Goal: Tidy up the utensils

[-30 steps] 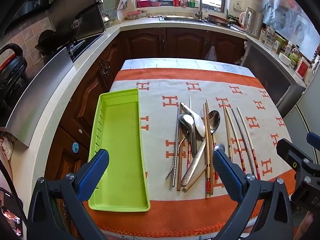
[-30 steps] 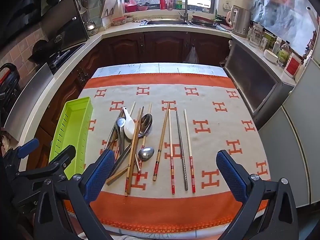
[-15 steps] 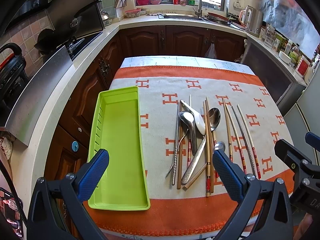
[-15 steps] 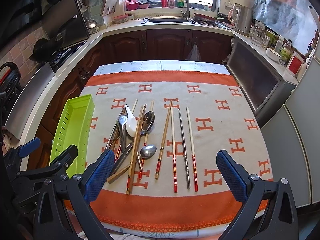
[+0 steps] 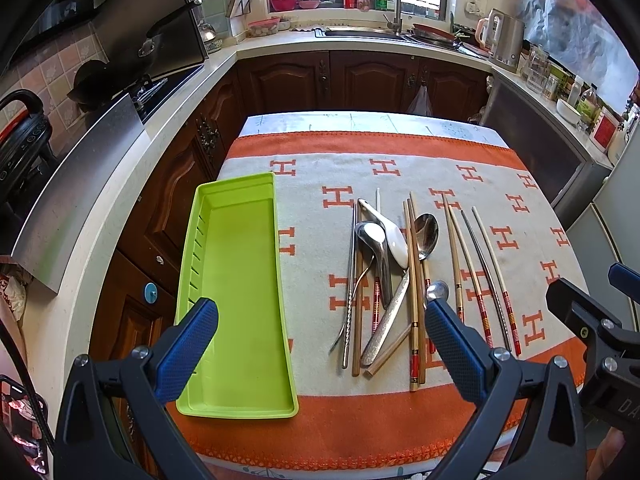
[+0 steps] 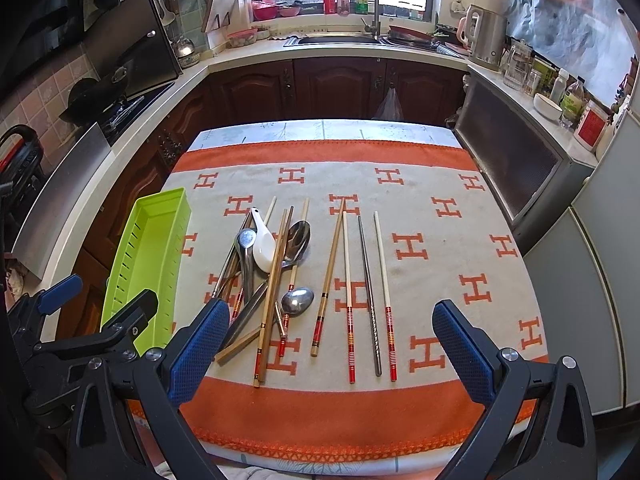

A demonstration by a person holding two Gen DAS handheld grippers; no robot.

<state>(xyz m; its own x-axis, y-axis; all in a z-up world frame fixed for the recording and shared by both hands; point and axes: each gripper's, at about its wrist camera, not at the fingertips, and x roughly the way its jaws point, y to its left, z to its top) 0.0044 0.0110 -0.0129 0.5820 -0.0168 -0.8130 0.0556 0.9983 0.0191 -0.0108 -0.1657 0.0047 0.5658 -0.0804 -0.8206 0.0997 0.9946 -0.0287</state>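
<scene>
A lime green tray lies empty at the left edge of the table; it also shows in the right wrist view. A heap of utensils lies mid-table: a white ceramic spoon, metal spoons, wooden chopsticks and a metal chopstick. More chopsticks lie side by side to the right. My left gripper is open and empty above the front edge, between tray and heap. My right gripper is open and empty above the front edge.
The table carries a cream and orange cloth with H marks. Kitchen counters ring the table, with a stove on the left, a sink at the back and a kettle on the right.
Both grippers have drifted slightly; the table and utensils sit a little lower in the right wrist view. Nothing was picked up or moved.
</scene>
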